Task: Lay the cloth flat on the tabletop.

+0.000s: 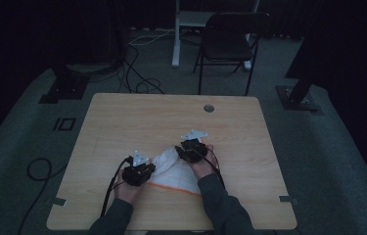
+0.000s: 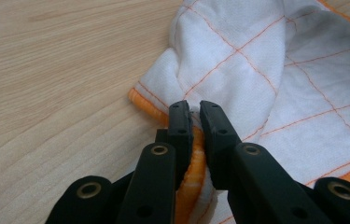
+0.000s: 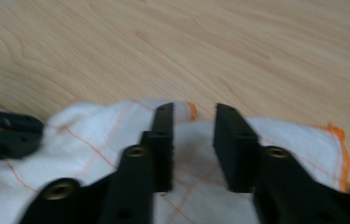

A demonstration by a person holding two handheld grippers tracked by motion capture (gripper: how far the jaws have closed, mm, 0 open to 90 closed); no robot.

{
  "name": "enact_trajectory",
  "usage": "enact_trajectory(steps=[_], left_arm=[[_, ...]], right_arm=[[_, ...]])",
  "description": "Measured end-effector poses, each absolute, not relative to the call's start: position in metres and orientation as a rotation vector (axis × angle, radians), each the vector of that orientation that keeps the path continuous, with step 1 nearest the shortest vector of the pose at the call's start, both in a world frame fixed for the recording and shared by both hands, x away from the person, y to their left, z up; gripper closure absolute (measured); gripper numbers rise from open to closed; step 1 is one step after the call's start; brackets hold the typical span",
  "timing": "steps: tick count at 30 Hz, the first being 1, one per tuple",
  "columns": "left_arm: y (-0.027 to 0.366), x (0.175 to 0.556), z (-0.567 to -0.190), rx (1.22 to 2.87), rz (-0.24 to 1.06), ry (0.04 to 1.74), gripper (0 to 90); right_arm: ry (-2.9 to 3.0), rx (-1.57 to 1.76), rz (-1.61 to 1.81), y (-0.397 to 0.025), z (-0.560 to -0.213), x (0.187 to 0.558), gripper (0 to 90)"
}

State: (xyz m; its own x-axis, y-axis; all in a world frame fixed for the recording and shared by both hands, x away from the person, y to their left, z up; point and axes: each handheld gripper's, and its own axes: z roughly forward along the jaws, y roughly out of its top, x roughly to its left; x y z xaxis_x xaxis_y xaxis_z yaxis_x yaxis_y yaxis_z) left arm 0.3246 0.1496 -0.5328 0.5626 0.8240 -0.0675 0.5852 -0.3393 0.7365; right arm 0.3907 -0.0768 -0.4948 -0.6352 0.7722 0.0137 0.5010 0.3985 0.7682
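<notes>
A white cloth [image 1: 175, 170] with orange lines lies on the wooden surface [image 1: 122, 122]. The left gripper [image 2: 194, 108] pinches its orange hem. The right gripper [image 3: 193, 112] hovers over it, jaws apart.

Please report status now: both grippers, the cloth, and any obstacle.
Left gripper shut on cloth edge. Right gripper open, jaws over the cloth. Cloth bunched on table. No obstacle near.

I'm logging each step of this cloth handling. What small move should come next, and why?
Probably close the right gripper: its jaws stand open astride the cloth's orange edge, while the left gripper already pinches the hem.
</notes>
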Motion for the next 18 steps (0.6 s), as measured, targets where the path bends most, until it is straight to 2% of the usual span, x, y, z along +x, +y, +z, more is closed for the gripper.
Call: enact_trajectory(steps=[3, 6, 9, 18], left_arm=[[0.15, 0.324, -0.532, 2.059, 0.409, 1.122, 84.2], [0.152, 0.324, -0.53, 2.051, 0.409, 1.114, 82.2], [0.156, 0.325, -0.525, 2.028, 0.411, 1.122, 78.9], [0.162, 0.343, -0.5, 1.973, 0.442, 1.133, 69.1]], right_arm=[[2.332, 1.11, 1.073, -0.071, -0.497, 0.393, 60.3], [2.383, 1.112, 1.021, -0.07, -0.505, 0.392, 76.4], [2.393, 1.094, 1.004, -0.071, -0.511, 0.386, 85.6], [2.392, 1.079, 1.006, -0.077, -0.516, 0.375, 87.4]])
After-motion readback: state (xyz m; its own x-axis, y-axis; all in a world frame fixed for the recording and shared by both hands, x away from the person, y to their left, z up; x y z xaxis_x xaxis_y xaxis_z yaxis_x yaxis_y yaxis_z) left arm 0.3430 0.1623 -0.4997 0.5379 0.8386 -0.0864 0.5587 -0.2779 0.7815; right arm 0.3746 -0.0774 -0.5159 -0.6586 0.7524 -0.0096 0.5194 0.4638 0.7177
